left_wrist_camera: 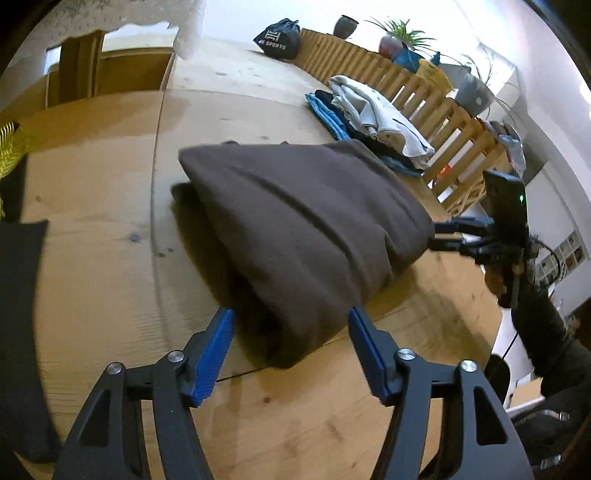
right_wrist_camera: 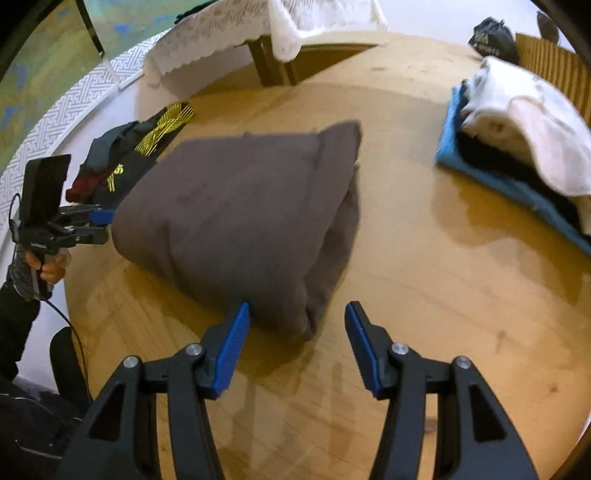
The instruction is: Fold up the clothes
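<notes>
Two grippers flank a folded brown garment point(right_wrist_camera: 236, 221) on the wooden table point(right_wrist_camera: 424, 295). Left gripper point(left_wrist_camera: 291, 325) stands wide, pads clear of the cloth's near corner. Right gripper point(right_wrist_camera: 297, 317) likewise gapes, gripping nothing. Folded stack point(right_wrist_camera: 517, 147) lies far right.

Home: wooden table point(left_wrist_camera: 110, 229), houseplants point(left_wrist_camera: 402, 33)

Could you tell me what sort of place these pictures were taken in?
Most likely a lived-in home, perhaps a dining or living room. A folded brown garment lies on a large pale wooden table, a stack of folded clothes sits beside a wooden slatted rail, and potted green houseplants stand behind it.
</notes>
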A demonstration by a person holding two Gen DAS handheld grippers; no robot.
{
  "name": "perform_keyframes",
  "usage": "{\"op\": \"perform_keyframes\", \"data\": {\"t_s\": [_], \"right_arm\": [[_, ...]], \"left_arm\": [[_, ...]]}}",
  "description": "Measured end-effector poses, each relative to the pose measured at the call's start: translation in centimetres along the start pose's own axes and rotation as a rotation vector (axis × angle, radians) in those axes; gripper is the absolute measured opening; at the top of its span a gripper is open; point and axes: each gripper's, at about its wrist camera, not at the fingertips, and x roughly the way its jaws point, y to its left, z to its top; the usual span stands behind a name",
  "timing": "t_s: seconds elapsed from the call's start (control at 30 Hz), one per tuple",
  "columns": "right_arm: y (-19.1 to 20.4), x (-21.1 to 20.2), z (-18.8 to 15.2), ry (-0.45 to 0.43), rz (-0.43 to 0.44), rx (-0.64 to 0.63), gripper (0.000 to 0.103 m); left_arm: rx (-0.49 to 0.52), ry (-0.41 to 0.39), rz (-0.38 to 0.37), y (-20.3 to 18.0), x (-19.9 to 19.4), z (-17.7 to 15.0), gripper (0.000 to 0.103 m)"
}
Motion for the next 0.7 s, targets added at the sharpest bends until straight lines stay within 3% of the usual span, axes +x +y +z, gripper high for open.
{"op": "perform_keyframes", "data": {"t_s": [0.03,0.07,0.13,0.17,0.23,0.33,0.43,0.47,0.6,0.63,0.7], "right_arm": [[-0.3,0.2,0.0,0.001,0.019,0.015,0.053],[-0.5,0.3,0.1,0.002,0.037,0.031,0.046],[-1.0,0.7,0.2,0.005,0.074,0.062,0.019],[-1.0,0.5,0.3,0.0,0.061,0.059,0.017],[-1.1,0.2,0.3,-0.003,0.024,0.016,0.015],[-3.0,1.5,0.2,0.045,0.061,0.114,0.016],[-2.5,0.1,0.4,0.052,-0.03,0.08,0.037],[-2.2,-0.6,0.4,0.047,-0.058,0.07,0.037],[0.2,-3.6,1.4,-0.079,-0.245,-0.023,0.039],[0.8,-3.8,1.9,-0.109,-0.264,-0.043,0.039],[2.1,-3.4,2.9,-0.159,-0.238,-0.07,0.038]], "left_arm": [[-0.012,0.0,-0.004,-0.1,0.5,0.2,0.048],[-0.007,0.008,-0.01,-0.2,0.7,0.3,0.028],[0.005,0.024,-0.024,-0.6,1.2,0.5,0.014],[0.013,0.028,-0.031,-0.4,1.2,0.5,0.011],[0.029,0.036,-0.045,-0.1,1.1,0.4,0.01],[-0.021,0.065,-0.084,1.2,1.5,-0.5,0.011],[-0.013,0.032,-0.028,1.2,-0.3,-0.9,0.024],[-0.008,0.017,0.0,1.1,-1.0,-0.9,0.027],[0.041,-0.09,0.086,-0.7,-4.0,0.4,0.024],[0.045,-0.119,0.082,-1.2,-4.1,1.0,0.024],[0.031,-0.163,0.003,-1.8,-3.8,2.4,0.024]]}}
